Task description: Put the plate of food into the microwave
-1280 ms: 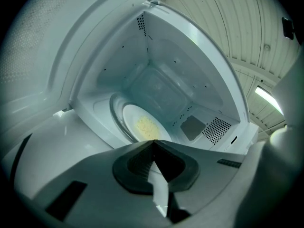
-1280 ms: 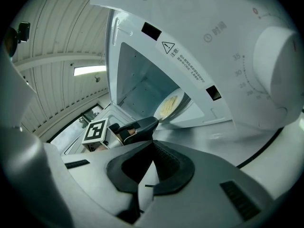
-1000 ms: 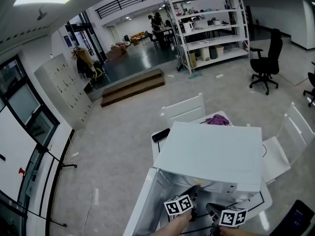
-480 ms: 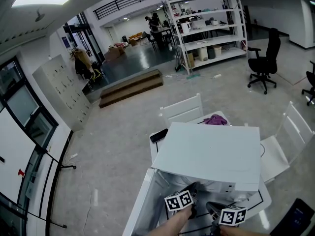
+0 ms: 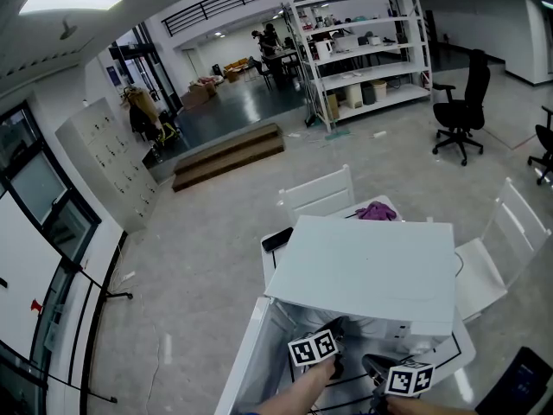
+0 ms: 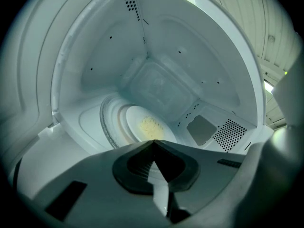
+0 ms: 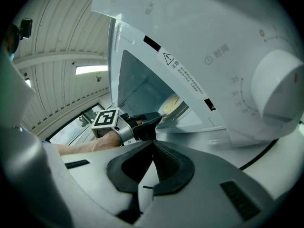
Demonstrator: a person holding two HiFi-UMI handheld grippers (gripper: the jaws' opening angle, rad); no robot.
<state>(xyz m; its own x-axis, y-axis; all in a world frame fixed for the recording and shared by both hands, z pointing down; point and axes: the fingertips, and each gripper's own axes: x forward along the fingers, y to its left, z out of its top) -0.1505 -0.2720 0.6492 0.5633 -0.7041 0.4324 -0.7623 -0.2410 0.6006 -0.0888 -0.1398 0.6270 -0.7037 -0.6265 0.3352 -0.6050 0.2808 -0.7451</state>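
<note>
The white microwave stands on the table with its door swung open to the left. In the left gripper view, a white plate with yellow food lies on the turntable inside the cavity. My left gripper reaches into the cavity, shut at the plate's near rim. The right gripper view shows the left gripper touching the plate through the doorway. My right gripper is shut and holds nothing, out in front of the control panel and its dial.
Behind the microwave on the white table lie a purple cloth and a black flat object. White chairs stand at the far side and the right. A dark device shows at the bottom right.
The left gripper's marker cube has edged slightly farther toward the microwave opening. The right gripper has stayed in place.
</note>
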